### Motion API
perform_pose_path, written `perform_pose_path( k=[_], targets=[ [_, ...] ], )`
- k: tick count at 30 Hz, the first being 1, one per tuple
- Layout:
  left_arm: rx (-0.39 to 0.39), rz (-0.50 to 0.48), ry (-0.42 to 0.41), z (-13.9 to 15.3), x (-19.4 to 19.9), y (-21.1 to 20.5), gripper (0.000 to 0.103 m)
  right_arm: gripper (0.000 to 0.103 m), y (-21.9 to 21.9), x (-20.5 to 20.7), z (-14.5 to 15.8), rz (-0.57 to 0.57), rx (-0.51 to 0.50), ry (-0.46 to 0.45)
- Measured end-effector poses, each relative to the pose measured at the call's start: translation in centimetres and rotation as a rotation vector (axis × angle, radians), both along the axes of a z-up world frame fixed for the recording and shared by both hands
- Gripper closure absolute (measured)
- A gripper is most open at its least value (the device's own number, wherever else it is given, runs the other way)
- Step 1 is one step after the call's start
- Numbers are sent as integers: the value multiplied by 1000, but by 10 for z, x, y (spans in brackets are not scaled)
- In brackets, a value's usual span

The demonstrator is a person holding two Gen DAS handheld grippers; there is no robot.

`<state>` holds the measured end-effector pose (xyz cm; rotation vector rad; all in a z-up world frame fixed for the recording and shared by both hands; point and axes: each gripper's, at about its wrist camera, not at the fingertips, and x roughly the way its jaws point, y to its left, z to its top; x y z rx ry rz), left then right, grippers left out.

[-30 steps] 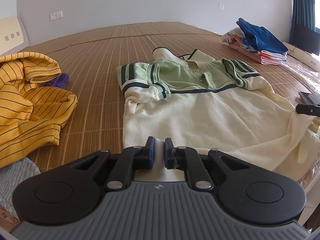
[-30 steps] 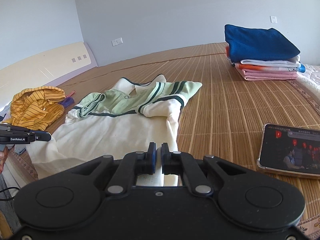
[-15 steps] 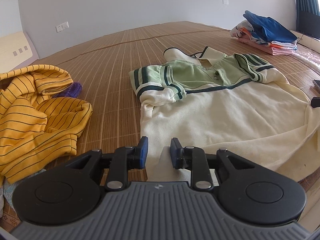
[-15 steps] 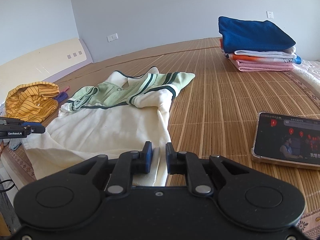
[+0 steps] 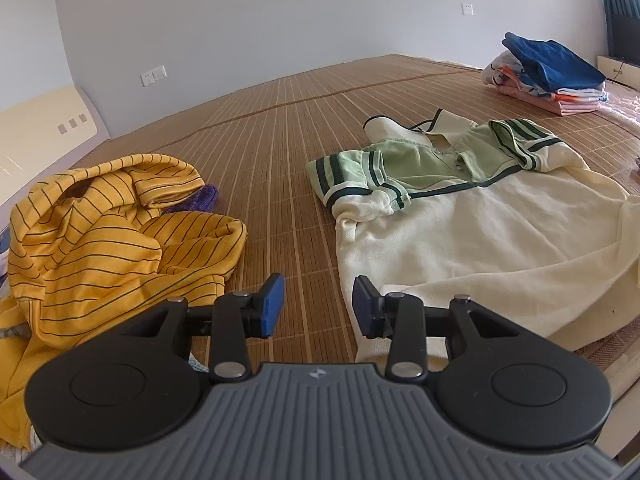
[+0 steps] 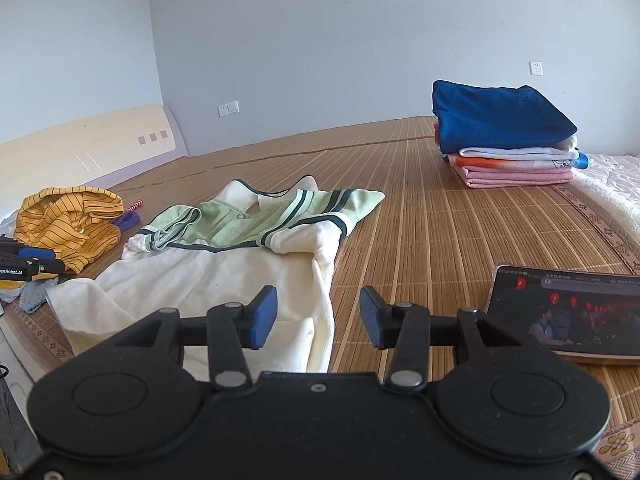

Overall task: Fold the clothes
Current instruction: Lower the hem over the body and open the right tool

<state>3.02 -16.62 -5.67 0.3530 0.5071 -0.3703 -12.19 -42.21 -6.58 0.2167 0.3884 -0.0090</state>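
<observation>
Cream-green polo shirt (image 5: pixel 472 232) flat, sleeves folded

Polo (image 5: pixel 480 240) hem hidden behind left hand-held gripper (image 5: pixel 318 306) body; right side cut by frame edge. Phone (image 6: pixel 568 316) cut off at right, screen text too small to read. Purple item (image 5: pixel 202 196) mostly under yellow shirt (image 5: pixel 100 232).

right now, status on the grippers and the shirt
Left gripper open, empty. Right gripper open, empty. Cream shirt flat on mat, sleeves folded in, hem free. Phone beside it on the right, apart.
</observation>
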Motion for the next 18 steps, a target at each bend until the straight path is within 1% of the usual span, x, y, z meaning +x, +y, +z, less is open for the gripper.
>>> perform_pose_path(
  k=[2,6,10,12,14,16,18],
  targets=[
    [-8,-9,-1,3,-7,5,53,49,-4,-4,1,-1,23,-6],
    [-4,-41,6,7,-20,9,52,46,1,-14,9,42,29,-19],
    [10,-104,45,4,-36,10,52,38,21,-28,15,154,0,-5],
    [40,-140,57,-1,-45,10,49,37,34,-35,15,202,-24,17],
    [52,-162,69,-6,-49,10,44,33,48,-41,15,239,-78,47],
    [55,-182,86,-11,-53,10,44,32,61,-42,16,231,-152,70],
    [43,-198,84,-16,-56,7,43,31,68,-41,18,194,-224,80]
  ],
)
